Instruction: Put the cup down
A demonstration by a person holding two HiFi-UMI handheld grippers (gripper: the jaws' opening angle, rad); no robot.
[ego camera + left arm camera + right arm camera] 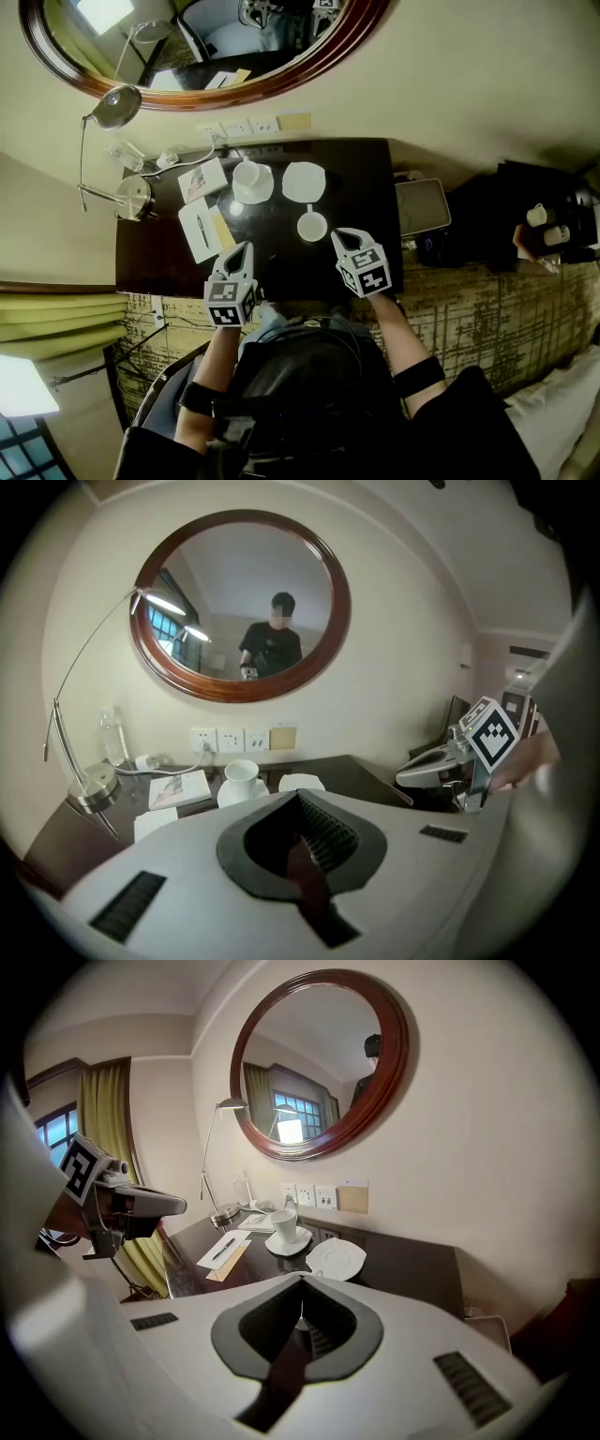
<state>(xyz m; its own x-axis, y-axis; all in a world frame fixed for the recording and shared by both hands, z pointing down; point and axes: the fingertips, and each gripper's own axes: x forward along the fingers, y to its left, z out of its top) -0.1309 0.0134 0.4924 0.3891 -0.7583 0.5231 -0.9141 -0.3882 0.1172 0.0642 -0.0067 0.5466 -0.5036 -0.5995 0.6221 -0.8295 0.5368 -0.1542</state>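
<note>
A plain white ceramic cup (311, 226) stands upright on the dark, glossy wooden worktop (366, 187), with its handle towards the back wall. It sits near the middle of the worktop, not on any saucer, and nothing grips it. The right claw (341, 238) hovers just beside the cup on its right, with the tip close to it but apart. In the right gripper view its jaws are drawn in to a thin slit with nothing between them. The left claw (244, 251) hangs over the front left of the worktop, well apart from the cup. Its jaws are also closed on nothing in the left gripper view. Behind the loose cup lies an empty white scalloped saucer (304, 181). Just left of that saucer a second white cup (249, 174) rests on its own white saucer. Further left are a white notepad with a dark pen (199, 230) on it, a printed booklet (202, 178) and the round metal base of a desk lamp (136, 197). A row of white wall sockets (236, 127) sits behind the worktop, below an oval mirror in a dark wooden frame (281, 82).
</note>
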